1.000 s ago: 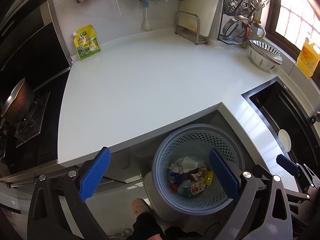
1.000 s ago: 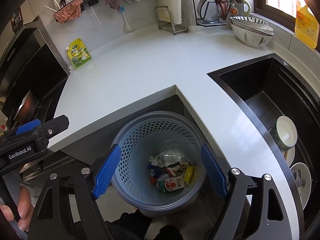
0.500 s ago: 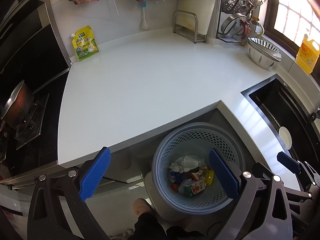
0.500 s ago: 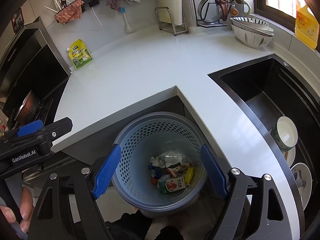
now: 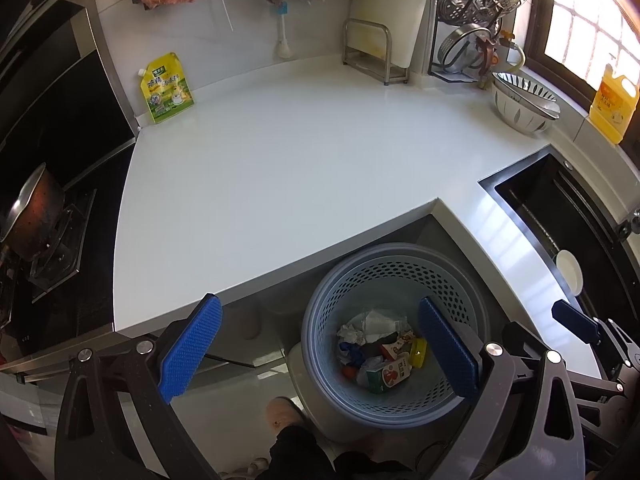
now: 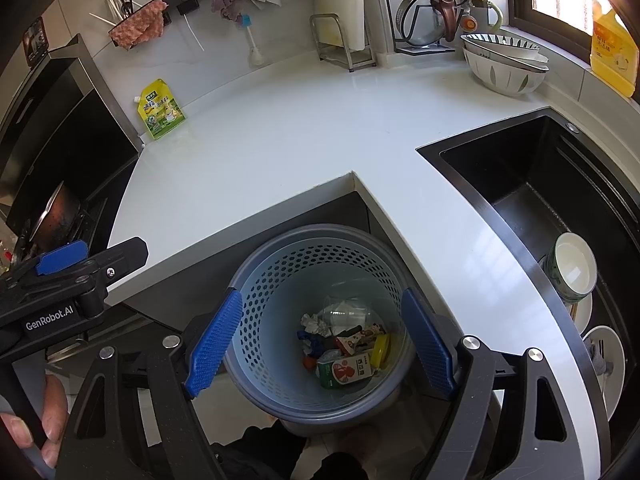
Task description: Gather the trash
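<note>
Both grippers are hanging w/ jaws spread wide, nothing between the pads. Left gripper [image 5: 318, 354] is hovering over the floor gap beside the basket; right gripper [image 6: 320, 344] is sitting directly above the trash basket [image 6: 256, 276], pads apart and not touching its rim.

Task's thing: trash is lying at the bottom of the perforated blue basket, which is standing on the floor in the notch of the white countertop [image 5: 280, 160]. Visible inside: green/white carton [image 6: 346, 372], yellow lid [image 6: 380, 350], crumpled paper [image 6: 314, 325], clear plastic cup [image 6: 346, 314], some blue and red scraps.

Outward: the counter is looking bare except non-trash-looking items at the back: yellow-green pouch [image 5: 166, 88] by the wall, stacked bowls [image 5: 524, 106], yellow bottle [image 5: 612, 106] on the sill. Black sink [image 6: 540, 184] at right is holding dishes. Pan [image 5: 30, 216] is sitting on the stove at left. A person's hand [image 6: 46, 420] is gripping the left tool's handle.

Judgement: collecting seems about done, or paused; no loose trash showing on the counter. To do this step well: keep jaws open, scan the counter and sink edge for leftovers before moving. The pouch may count as trash, can't tell. If so, approach it from the top edge, pinch the spout side, carry it over the basket centre, release low.
</note>
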The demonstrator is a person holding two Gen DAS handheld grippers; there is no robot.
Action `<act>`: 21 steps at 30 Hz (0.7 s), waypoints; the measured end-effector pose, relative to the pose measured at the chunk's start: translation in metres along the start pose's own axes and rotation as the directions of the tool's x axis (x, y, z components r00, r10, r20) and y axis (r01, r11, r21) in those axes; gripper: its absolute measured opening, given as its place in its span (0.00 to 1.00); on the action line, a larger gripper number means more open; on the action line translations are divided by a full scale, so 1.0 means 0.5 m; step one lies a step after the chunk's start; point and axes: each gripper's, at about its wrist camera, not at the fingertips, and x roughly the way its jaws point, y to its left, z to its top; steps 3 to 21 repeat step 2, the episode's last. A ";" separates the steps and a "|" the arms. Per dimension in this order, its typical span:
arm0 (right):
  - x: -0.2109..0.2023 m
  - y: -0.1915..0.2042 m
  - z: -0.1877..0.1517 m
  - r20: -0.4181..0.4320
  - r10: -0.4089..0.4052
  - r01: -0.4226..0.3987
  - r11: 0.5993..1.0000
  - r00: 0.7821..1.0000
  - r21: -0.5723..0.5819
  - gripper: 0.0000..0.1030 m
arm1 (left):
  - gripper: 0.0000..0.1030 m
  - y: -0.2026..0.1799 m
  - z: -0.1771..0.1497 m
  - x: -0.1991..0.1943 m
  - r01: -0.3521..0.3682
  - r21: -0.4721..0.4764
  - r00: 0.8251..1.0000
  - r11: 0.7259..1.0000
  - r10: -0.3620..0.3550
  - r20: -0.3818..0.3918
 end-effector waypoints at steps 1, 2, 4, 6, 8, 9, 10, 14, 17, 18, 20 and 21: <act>0.000 0.000 0.000 0.000 0.000 0.000 1.000 1.000 0.001 0.76 | 0.94 0.000 0.001 0.000 0.000 -0.001 1.000 1.000 0.000 -0.001; 0.000 0.000 0.000 0.001 0.000 0.000 1.000 1.000 0.000 0.76 | 0.94 -0.001 0.001 0.001 0.000 -0.001 1.000 1.000 0.000 -0.001; 0.000 0.000 0.000 0.001 0.000 0.000 1.000 1.000 0.000 0.76 | 0.94 -0.001 0.001 0.001 0.000 -0.001 1.000 1.000 0.000 -0.001; 0.000 0.000 0.000 0.001 0.000 0.000 1.000 1.000 0.000 0.76 | 0.94 -0.001 0.001 0.001 0.000 -0.001 1.000 1.000 0.000 -0.001; 0.000 0.000 0.000 0.001 0.000 0.000 1.000 1.000 0.000 0.76 | 0.94 -0.001 0.001 0.001 0.000 -0.001 1.000 1.000 0.000 -0.001; 0.000 0.000 0.000 0.001 0.000 0.000 1.000 1.000 0.000 0.76 | 0.94 -0.001 0.001 0.001 0.000 -0.001 1.000 1.000 0.000 -0.001; 0.000 0.000 0.000 0.001 0.000 0.000 1.000 1.000 0.000 0.76 | 0.94 -0.001 0.001 0.001 0.000 -0.001 1.000 1.000 0.000 -0.001; 0.000 0.000 0.000 0.001 0.000 0.000 1.000 1.000 0.000 0.76 | 0.94 -0.001 0.001 0.001 0.000 -0.001 1.000 1.000 0.000 -0.001; 0.000 0.000 0.000 0.001 0.000 0.000 1.000 1.000 0.000 0.76 | 0.94 -0.001 0.001 0.001 0.000 -0.001 1.000 1.000 0.000 -0.001; 0.000 0.000 0.000 0.001 0.000 0.000 1.000 1.000 0.000 0.76 | 0.94 -0.001 0.001 0.001 0.000 -0.001 1.000 1.000 0.000 -0.001; 0.000 0.000 0.000 0.001 0.000 0.000 1.000 1.000 0.000 0.76 | 0.94 -0.001 0.001 0.001 0.000 -0.001 1.000 1.000 0.000 -0.001; 0.000 0.000 0.000 0.001 0.000 0.000 1.000 1.000 0.000 0.76 | 0.94 -0.001 0.001 0.001 0.000 -0.001 1.000 1.000 0.000 -0.001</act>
